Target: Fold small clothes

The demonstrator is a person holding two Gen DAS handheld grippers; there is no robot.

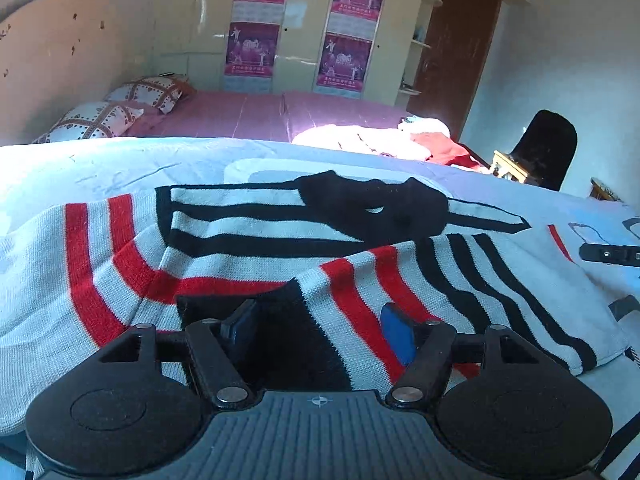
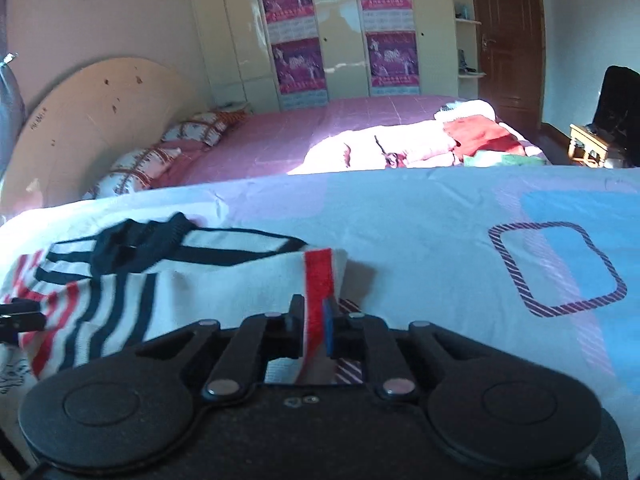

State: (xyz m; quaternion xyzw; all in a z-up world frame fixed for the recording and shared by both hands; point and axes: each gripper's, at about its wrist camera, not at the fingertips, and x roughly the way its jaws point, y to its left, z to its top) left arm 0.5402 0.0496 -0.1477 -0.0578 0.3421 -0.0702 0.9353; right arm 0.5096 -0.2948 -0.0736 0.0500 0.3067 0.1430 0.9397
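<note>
**Left lets go, right keeps its pinch on the striped knit**

The left gripper stands spread above the striped sweater, its pads clear of the cloth. The sweater lies partly folded on the pale bedcover, black collar at the far side. The right gripper is pressed together on a red-striped edge of the knit.

The risk, as I judge it: a pull from the right could drag the loose left layer askew, since nothing pins it. To the right, the bedcover is bare and wide, giving room to swing the edge; the far rim of the bed lies well beyond the collar.
</note>
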